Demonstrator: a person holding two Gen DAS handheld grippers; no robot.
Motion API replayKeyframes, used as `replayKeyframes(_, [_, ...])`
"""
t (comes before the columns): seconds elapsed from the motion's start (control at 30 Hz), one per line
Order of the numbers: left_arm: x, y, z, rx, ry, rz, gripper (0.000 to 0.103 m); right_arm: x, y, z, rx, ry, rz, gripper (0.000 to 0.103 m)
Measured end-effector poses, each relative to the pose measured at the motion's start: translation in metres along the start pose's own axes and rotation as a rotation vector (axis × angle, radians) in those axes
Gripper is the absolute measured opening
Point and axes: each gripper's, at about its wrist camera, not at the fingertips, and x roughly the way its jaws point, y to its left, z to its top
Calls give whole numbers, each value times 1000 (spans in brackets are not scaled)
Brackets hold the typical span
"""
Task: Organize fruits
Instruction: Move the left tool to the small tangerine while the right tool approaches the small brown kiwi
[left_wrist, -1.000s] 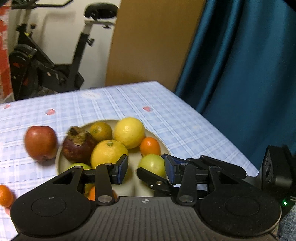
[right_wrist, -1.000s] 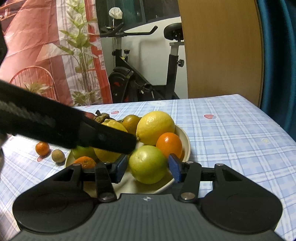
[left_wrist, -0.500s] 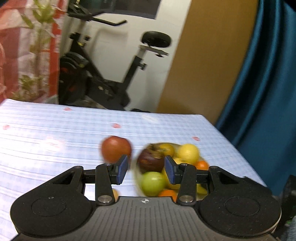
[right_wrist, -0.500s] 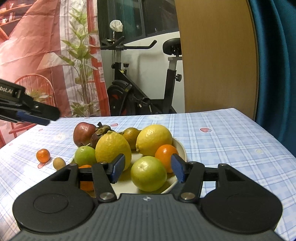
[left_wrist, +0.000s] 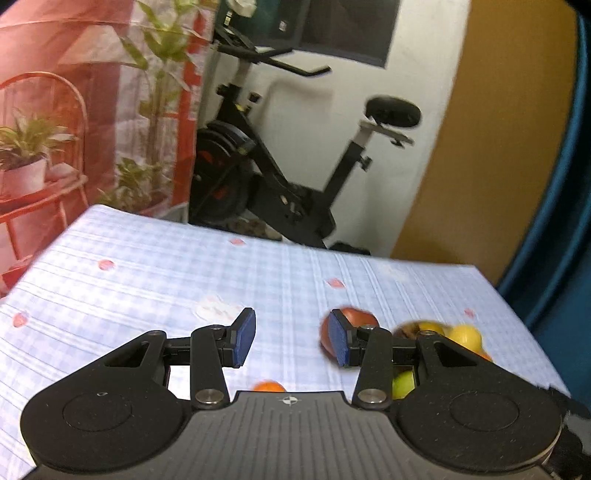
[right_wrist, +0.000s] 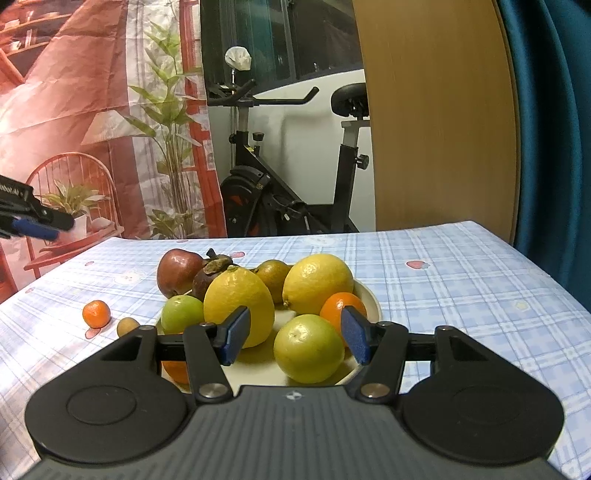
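A cream plate (right_wrist: 369, 299) holds two lemons (right_wrist: 240, 306), a green lime (right_wrist: 308, 349), a small orange (right_wrist: 338, 308), a green fruit (right_wrist: 181, 314), a dark mangosteen (right_wrist: 212, 275) and more. A red apple (right_wrist: 177, 273) sits against the plate's far left side; in the left wrist view it (left_wrist: 354, 317) shows partly behind the right finger. A small tangerine (right_wrist: 96, 314) and a small brown fruit (right_wrist: 127, 326) lie on the cloth left of the plate. My right gripper (right_wrist: 293, 338) is open and empty just before the plate. My left gripper (left_wrist: 291, 341) is open and empty, raised at the far left (right_wrist: 37, 225).
The table has a blue checked cloth (right_wrist: 461, 295) with edges at the right and far sides. Behind it stand an exercise bike (right_wrist: 295, 199), a wooden panel (right_wrist: 439, 118), a teal curtain (right_wrist: 554, 129) and a printed red backdrop with plants (right_wrist: 92, 110).
My left gripper has swung away from the plate to the left and lifted, its jaws opening wider. My right gripper has drawn back slightly and risen.
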Motion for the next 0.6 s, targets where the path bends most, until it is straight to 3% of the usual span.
replayKeyframes(0.13, [-6,12,18,-19,-27,-1,46,-4,5,14,14,-26,23,58])
replayKeyframes(0.27, [-3,13,31,39,-19,-24,46,0,20,31,36,-42,51,58])
replayKeyframes(0.43, [-1,23,39,84,-26,-36,46,20,54,45,-21,-2,127,58])
replayKeyframes(0.6, [-1,40,40,102,-75,-2,46,47,91,52,-80,64,207,58])
